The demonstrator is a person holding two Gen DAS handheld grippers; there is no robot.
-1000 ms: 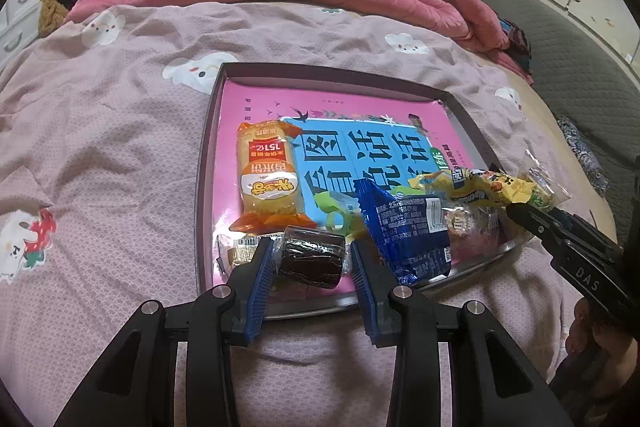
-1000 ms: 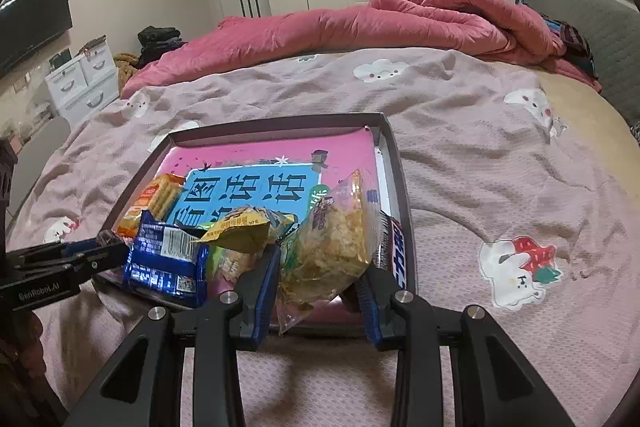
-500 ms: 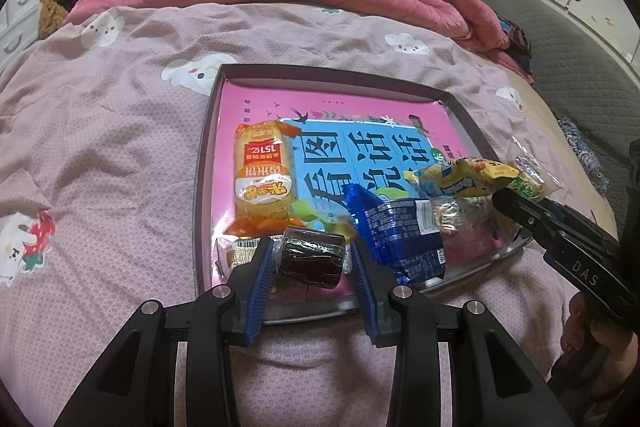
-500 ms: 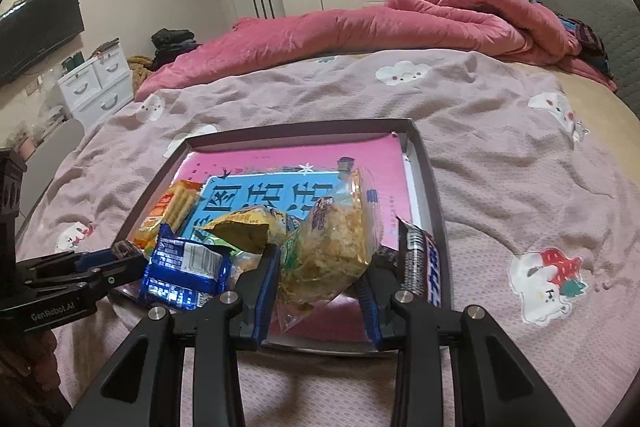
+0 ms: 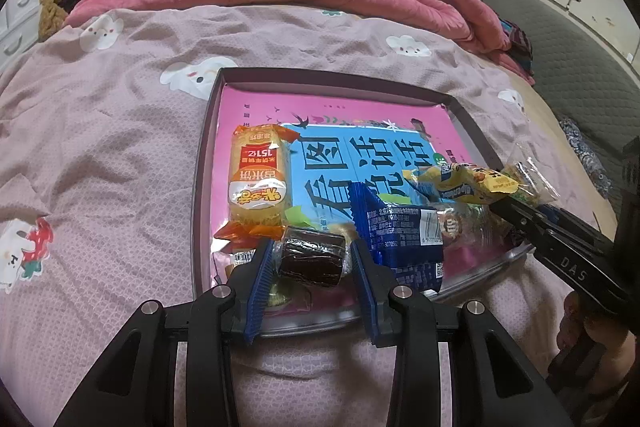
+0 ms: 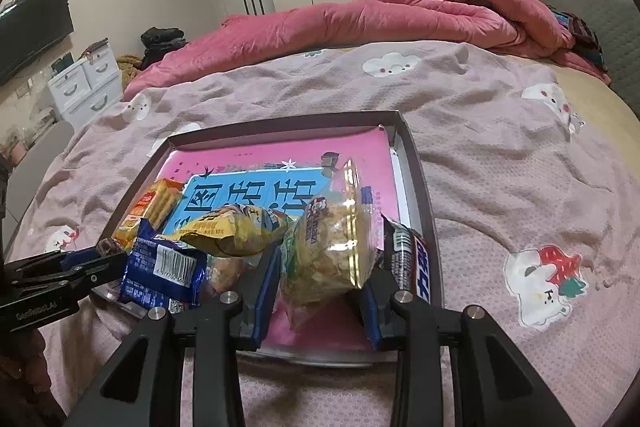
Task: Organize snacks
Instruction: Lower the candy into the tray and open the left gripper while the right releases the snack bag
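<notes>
Dark-brown and glossy, the small wrapped cake [image 5: 312, 259] sits pinched between the blue pads of the left gripper [image 5: 312, 269], its long axis running crosswise from one pad to the other, level, just above the near edge of the tray [image 5: 206, 155]. The right gripper [image 6: 320, 291] is clamped on a clear bag of yellow crisps [image 6: 332, 247], which stands nearly upright between the pads, long axis pointing up and slightly away from the camera (its crimped top edge leans toward the far side of the tray).

Both held snacks hang over the tray's near end, where the other packets crowd: a blue packet [image 5: 400, 239] lying flat with its barcode up, a yellow packet [image 6: 236, 231] resting across it, and a dark bar with blue lettering [image 6: 412, 259] along the right rim, lengthwise with that rim. An orange rice-cracker pack [image 5: 258, 183] lies at the left, long axis running from the near edge toward the far edge. A pink and blue book [image 5: 360, 123] lines the tray floor. Everything rests on a mauve bedspread [image 5: 100, 147].
</notes>
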